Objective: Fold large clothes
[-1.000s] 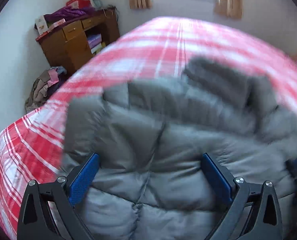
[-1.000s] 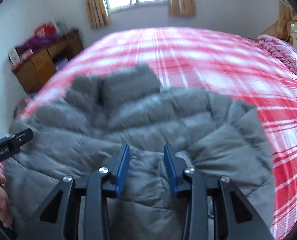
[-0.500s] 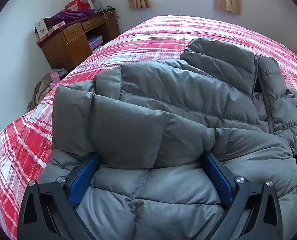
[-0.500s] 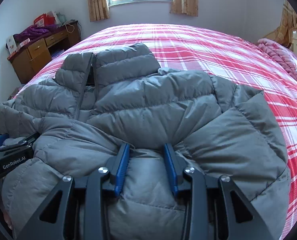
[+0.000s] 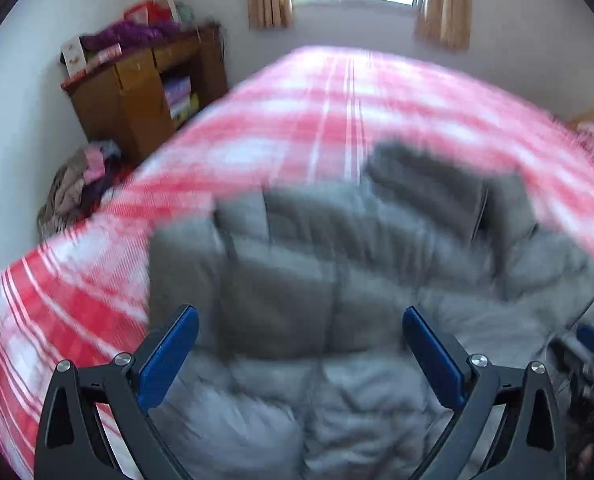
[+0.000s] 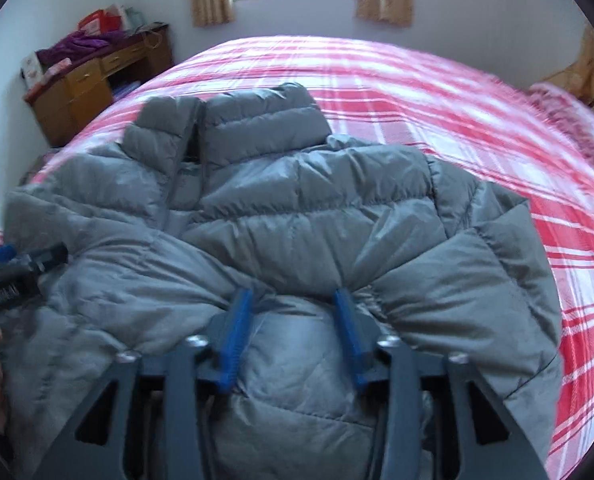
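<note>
A grey quilted puffer jacket (image 6: 305, 208) lies on the red-and-white plaid bed, collar towards the window, both sleeves folded in over its front. It also shows, blurred, in the left wrist view (image 5: 337, 264). My left gripper (image 5: 299, 344) is open wide and empty, above the jacket's left side. My right gripper (image 6: 293, 320) has its jaws part-closed with a puffy fold of the jacket's lower part between the blue pads (image 6: 239, 320). The left gripper also shows at the left edge of the right wrist view (image 6: 13, 264).
The plaid bed (image 6: 437, 92) reaches to the window wall. A wooden desk (image 6: 85, 88) with clothes and boxes stands at the left. A heap of clothes (image 5: 73, 192) lies on the floor by it. A pink blanket (image 6: 573, 120) is at the bed's right edge.
My left gripper has lifted and pulled back from the jacket, still open; its view is blurred by motion. My right gripper has stayed on the fold and shifted slightly.
</note>
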A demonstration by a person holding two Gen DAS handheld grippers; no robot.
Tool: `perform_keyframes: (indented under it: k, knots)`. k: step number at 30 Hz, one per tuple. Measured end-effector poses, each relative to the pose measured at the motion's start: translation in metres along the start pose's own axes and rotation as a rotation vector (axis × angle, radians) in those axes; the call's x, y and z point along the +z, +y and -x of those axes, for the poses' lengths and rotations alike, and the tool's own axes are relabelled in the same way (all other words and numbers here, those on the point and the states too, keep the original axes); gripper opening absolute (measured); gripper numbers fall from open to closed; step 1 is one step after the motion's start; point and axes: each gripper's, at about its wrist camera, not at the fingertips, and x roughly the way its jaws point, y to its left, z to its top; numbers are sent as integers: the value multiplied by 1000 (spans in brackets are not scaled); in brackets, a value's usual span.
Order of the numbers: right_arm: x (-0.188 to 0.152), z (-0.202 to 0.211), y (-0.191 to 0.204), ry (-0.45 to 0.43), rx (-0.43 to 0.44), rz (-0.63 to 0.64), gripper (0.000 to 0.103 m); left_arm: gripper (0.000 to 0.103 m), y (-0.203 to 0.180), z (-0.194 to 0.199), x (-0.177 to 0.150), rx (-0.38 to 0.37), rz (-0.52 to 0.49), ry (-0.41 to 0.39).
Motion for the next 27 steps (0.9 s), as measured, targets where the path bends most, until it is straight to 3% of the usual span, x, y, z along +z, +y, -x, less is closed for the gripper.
perform_keyframes:
  k: [2,6,9,11,17,22,23,25,26,27]
  knots:
    - [11,9,-7,-22,20,-18,94,102,2,-5,31,-33,22,1]
    - [58,4,-24,-43,7,-80,95,102,-3,-39,78,-46,80,35]
    - [93,-11,-34,-36,-5,-124,95,102,-14,-70,104,-113,132,94]
    - [115,-25,-43,-16,8,-165,95,102,-24,-89,119,-119,137,117]
    - [164,-64,-49,37,36,-247,100,102,-57,-137,137,-67,70,180]
    - [172,-99,-38,122,-1,-175,99,102,-61,-148,121,-107,33,204]
    - [170,-105,-38,150,-6,-157,97,99,-59,-147,117,-124,31,209]
    - [166,-107,-41,159,32,-149,74,57,-54,-139,112,-187,18,210]
    - [163,-106,-43,168,61,-147,52,49,-52,-134,110,-222,11,215]
    - [158,-102,-45,182,87,-144,39,36,-48,-126,108,-247,9,207]
